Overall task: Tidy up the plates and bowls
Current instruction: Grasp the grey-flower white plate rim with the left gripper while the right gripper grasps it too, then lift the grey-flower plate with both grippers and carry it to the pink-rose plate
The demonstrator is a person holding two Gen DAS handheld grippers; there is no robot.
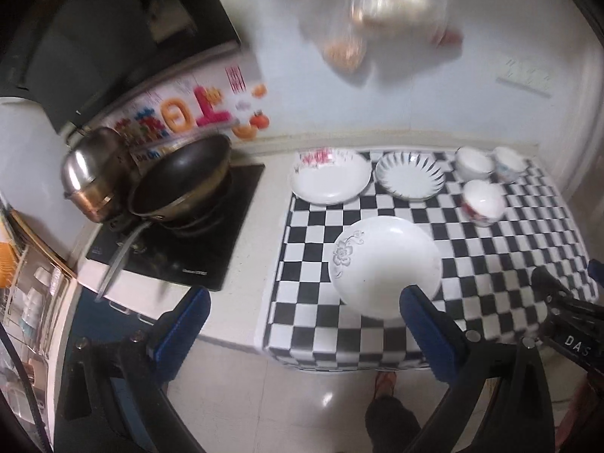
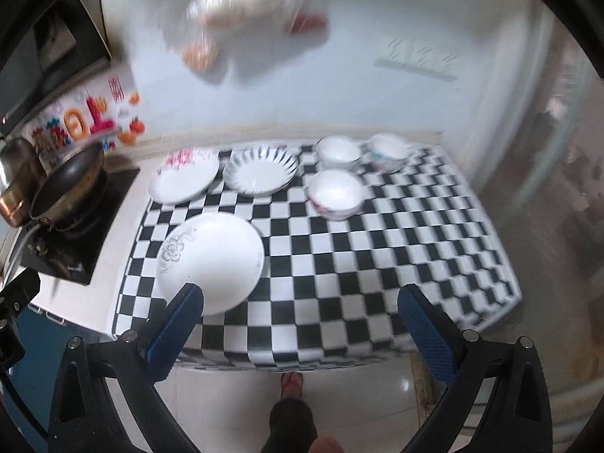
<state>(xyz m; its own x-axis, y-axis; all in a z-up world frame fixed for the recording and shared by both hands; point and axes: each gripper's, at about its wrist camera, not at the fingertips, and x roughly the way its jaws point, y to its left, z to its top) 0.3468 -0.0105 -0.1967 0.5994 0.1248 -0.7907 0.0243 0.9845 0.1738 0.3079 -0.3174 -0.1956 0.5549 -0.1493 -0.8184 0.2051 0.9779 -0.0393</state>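
Observation:
Three plates and three bowls sit on a checkered cloth (image 1: 509,241) (image 2: 415,249). A white plate with a grey flower (image 1: 385,264) (image 2: 211,260) lies nearest. A pink-patterned plate (image 1: 330,179) (image 2: 185,179) and a dark-striped plate (image 1: 409,175) (image 2: 260,171) lie at the back. A red-patterned bowl (image 1: 483,202) (image 2: 336,192) stands in front of a plain white bowl (image 1: 473,162) (image 2: 338,151) and a blue-patterned bowl (image 1: 509,162) (image 2: 389,151). My left gripper (image 1: 302,313) and right gripper (image 2: 302,313) are both open and empty, held above the table's near edge.
A dark wok (image 1: 181,181) (image 2: 68,185) and a steel pot (image 1: 94,177) sit on a black stove (image 1: 211,241) to the left. A blurred plastic bag (image 1: 381,11) hangs on the wall. A dish rack (image 1: 26,294) is at far left. Tiled floor lies below.

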